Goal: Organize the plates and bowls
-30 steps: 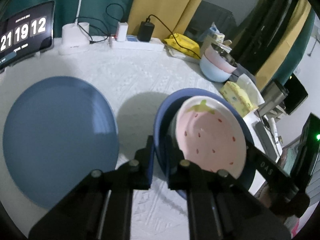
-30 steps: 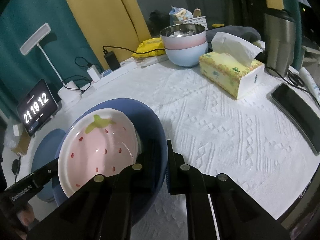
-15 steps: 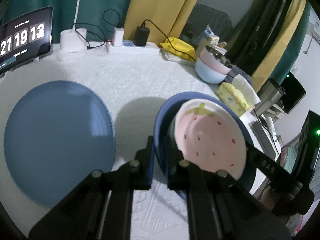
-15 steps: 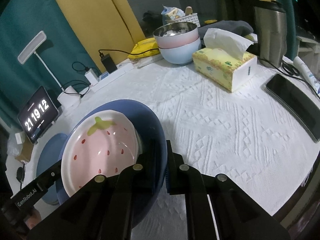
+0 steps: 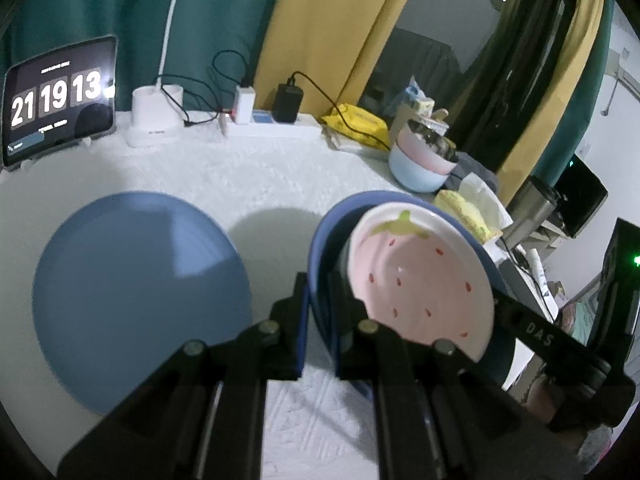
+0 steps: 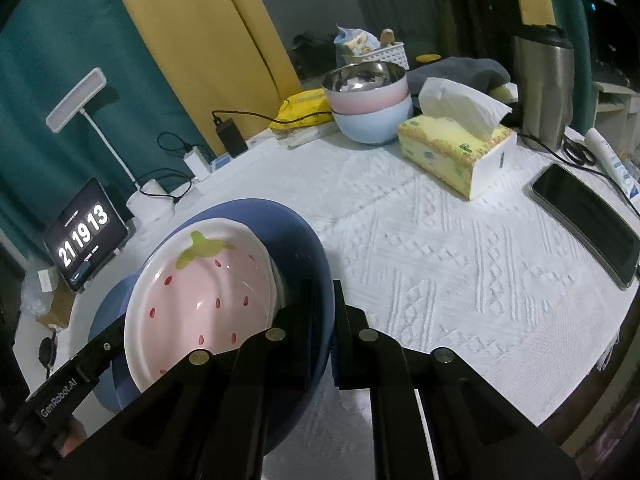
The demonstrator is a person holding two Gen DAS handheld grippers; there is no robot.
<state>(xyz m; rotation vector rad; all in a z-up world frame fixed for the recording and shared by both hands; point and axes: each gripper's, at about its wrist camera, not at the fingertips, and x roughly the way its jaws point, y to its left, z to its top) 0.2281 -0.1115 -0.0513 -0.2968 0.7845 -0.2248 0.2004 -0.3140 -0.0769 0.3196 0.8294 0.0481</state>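
Both the left tool (image 5: 319,312) and right tool (image 6: 332,320) were clamped on opposite rims of a blue bowl (image 6: 296,236) carrying a strawberry-patterned plate (image 6: 200,296) above the desk (image 6: 440,248).

The right gripper (image 6: 330,320) is clamped on the rim of a blue bowl (image 6: 296,240), which carries a pink strawberry dish (image 6: 200,300) tilted inside it. The left gripper (image 6: 106,346) reaches in at the bowl's far side. Beyond, on the white cloth (image 6: 440,260), stand stacked bowls (image 6: 370,100), a tissue box (image 6: 456,152), a phone (image 6: 588,220) and a clock (image 6: 86,232)
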